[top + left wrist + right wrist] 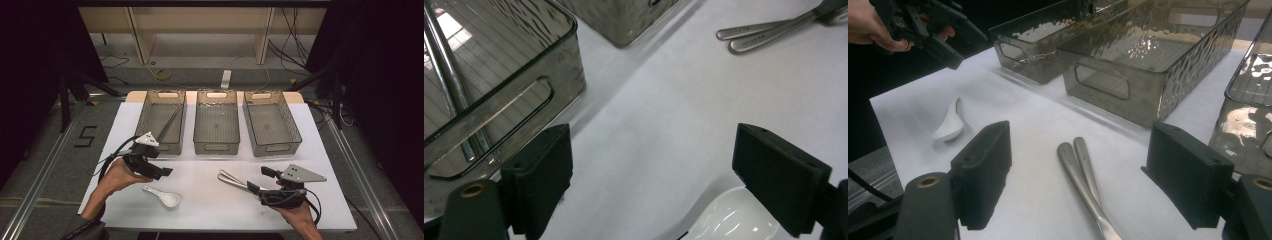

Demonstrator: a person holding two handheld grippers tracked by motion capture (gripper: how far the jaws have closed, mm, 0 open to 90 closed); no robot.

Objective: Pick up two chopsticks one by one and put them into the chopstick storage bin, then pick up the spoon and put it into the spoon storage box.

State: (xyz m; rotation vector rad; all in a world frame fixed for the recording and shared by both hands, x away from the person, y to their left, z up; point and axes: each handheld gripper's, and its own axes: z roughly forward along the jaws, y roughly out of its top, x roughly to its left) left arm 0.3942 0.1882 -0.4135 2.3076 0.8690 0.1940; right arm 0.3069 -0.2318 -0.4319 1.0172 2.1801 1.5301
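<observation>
White ceramic spoon [162,196] lies flat on the white table [210,205], near front-left, just below the left gripper [165,171]. Long axis runs diagonal in the high view: handle end toward upper left, bowl toward lower right, bowl facing up. Left gripper jaws wide open, nothing held; it hangs over the spoon, not touching as far as the high view tells.

Two metal utensil handles [232,179] lie side by side right of centre, long axis diagonal, free ends pointing up-left, other ends running under the right gripper [260,180]. Right gripper jaws wide open, empty, handles between them on the table.

Left gripper view: spoon bowl [734,222] at the bottom edge beside the right-hand jaw, handle hidden; also chopstick-like rods [449,80] inside the left bin [524,95], seen in the high view as a thin dark line. Right gripper view: whole spoon [950,122] seen end-on, handle pointing away, and the metal handles [1083,175] close up, their working ends cut off by the frame. Three clear bins [216,125] in a row behind.
</observation>
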